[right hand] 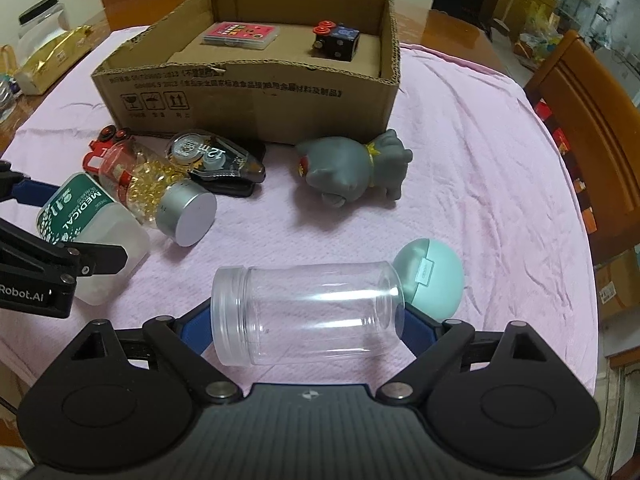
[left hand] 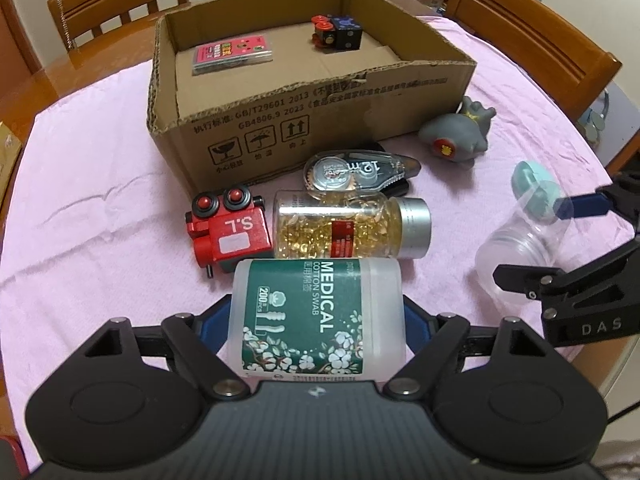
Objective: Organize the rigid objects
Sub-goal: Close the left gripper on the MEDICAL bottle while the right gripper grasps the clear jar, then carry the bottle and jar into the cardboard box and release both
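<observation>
Left hand-held gripper (left hand: 316, 320) closed across cotton swab box (left hand: 316, 316): light, stiff, smooth sides. Right hand-held gripper (right hand: 308, 320) grips clear jar (right hand: 308, 314) end to end: likely slippery.

A white cotton swab bottle (left hand: 316, 320) with a green label lies sideways, near left. A clear empty jar (right hand: 308, 316) lies sideways, near right. Both rest before the far open cardboard box (left hand: 320, 120).

A pink cloth (right hand: 460, 168) covers the wooden table (right hand: 452, 24). Wooden chairs stand around it: one at the far left (left hand: 116, 8), another at the right (left hand: 532, 36). A gold packet (right hand: 52, 56) lies off the cloth's left edge, beside what may be a clear jar (right hand: 42, 18).
</observation>
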The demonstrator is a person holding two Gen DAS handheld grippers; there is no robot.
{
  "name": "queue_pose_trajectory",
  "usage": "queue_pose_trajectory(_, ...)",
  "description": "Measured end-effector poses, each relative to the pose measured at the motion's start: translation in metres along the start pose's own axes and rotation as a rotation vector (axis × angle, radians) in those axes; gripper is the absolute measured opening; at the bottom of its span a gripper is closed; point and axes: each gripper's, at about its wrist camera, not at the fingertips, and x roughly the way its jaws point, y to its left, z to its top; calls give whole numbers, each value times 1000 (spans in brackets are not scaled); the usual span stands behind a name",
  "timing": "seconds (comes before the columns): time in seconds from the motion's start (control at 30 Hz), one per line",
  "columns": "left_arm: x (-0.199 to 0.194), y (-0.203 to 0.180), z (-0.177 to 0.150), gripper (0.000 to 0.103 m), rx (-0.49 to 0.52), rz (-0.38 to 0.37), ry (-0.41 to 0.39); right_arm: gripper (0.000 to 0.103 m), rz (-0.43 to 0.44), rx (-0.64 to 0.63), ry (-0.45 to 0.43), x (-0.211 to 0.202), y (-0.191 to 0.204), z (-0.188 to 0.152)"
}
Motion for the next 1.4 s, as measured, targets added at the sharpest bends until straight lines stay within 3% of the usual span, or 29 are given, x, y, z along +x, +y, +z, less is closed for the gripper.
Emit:
queue_pose_trajectory(0.37,-56,-2,19,82,120,-50,-3,94,147,-99,-12,-37,-17,22)
queue_pose_trajectory(0.7,-89,6,72,82,139,-16,-144,94,159,-244,-96,-74,-20,60)
queue_pose_trajectory(1.07,-57,23,139,82,108,82,-215,94,166,-286,-184,-85,-21,105)
queue_pose_trajectory(1.23,-34,33,151,83,67,101,-202,94,155,-288,-212,-86,-25,122)
queue_pose_trajectory(1.3,-25,37,152,91,39,128,-227,94,157,-280,-216,-85,-27,126)
queue_pose_trajectory(1.4,-16,43,150,92,1,170,-239,94,153,-270,-223,-83,-28,131)
